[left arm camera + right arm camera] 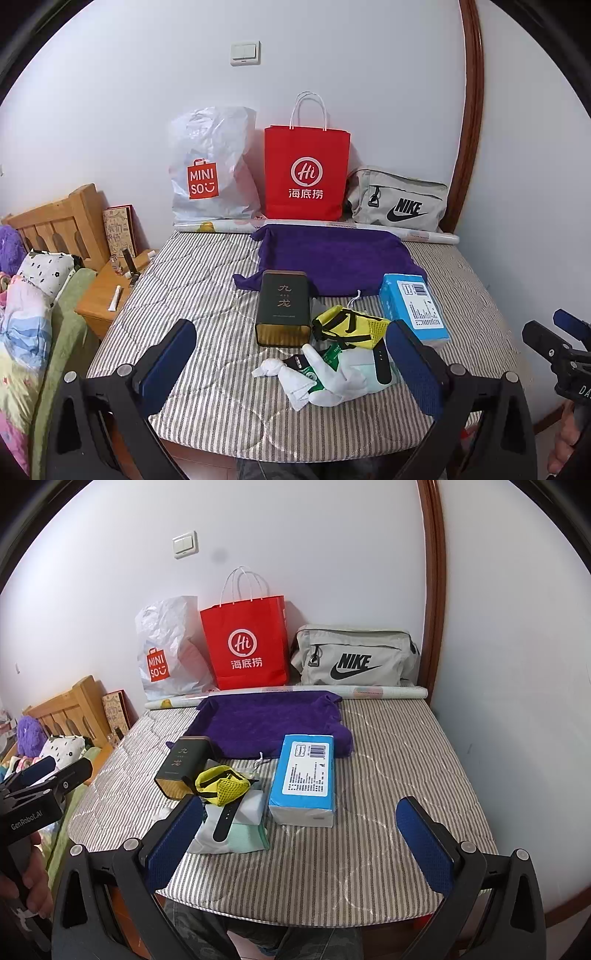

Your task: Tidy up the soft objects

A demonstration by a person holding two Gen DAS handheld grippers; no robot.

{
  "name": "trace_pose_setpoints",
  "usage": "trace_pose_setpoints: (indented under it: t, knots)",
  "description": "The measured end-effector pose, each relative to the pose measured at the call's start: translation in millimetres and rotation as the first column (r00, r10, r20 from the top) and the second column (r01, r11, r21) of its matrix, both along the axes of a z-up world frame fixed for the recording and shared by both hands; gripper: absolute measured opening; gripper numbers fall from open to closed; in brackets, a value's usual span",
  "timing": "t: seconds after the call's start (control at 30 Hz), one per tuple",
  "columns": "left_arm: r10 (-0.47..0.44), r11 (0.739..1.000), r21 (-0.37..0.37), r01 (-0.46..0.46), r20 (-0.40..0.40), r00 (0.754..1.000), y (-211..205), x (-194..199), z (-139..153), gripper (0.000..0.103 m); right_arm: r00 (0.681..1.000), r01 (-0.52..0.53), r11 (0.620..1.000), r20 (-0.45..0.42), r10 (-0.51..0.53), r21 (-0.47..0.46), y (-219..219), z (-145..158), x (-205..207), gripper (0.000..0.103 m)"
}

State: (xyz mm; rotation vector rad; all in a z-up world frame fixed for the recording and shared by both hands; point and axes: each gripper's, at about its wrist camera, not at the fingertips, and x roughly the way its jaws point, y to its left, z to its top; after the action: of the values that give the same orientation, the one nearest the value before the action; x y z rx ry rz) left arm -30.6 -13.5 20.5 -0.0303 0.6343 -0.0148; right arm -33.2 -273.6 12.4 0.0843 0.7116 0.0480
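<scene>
Lying flat on the striped mattress (207,295), the purple towel (332,254) runs its long axis along the white wall (147,110). Socks (325,380) heap nearer. Left claw (291,365) and right claw (299,842) both gape, empty.

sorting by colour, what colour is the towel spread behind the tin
Deep purple towel, plain; clearest in the right wrist view.

Both wrist cameras look forward and slightly down from the near edge of the striped mattress (207,295) toward the far wall. The left view sits further left, close to the white glove (332,384); both share the purple towel (266,723), red bag (306,173) and tissue pack (304,779)
</scene>
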Motion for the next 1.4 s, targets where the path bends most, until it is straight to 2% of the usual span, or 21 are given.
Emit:
trace_pose_setpoints:
  t: [1.07, 1.27, 1.4]
  knots:
    - [-0.008, 1.000, -0.005, 0.008, -0.005, 1.000, -1, 3, -4, 0.103, 1.000, -0.015, 1.000, 0.002, 0.015, 0.008, 4, 0, 1, 0.103]
    - [-0.023, 1.000, -0.002, 0.023, -0.010, 1.000, -1, 13, -9, 0.103, 0.999, -0.044, 0.999, -0.002, 0.044, 0.013, 8, -4, 5, 0.103]
    - [0.009, 1.000, -0.006, -0.009, -0.031, 0.999, 11, 26, -18, 0.103, 0.999, -0.054, 0.998, -0.009, 0.054, 0.012, 8, -10, 11, 0.103]
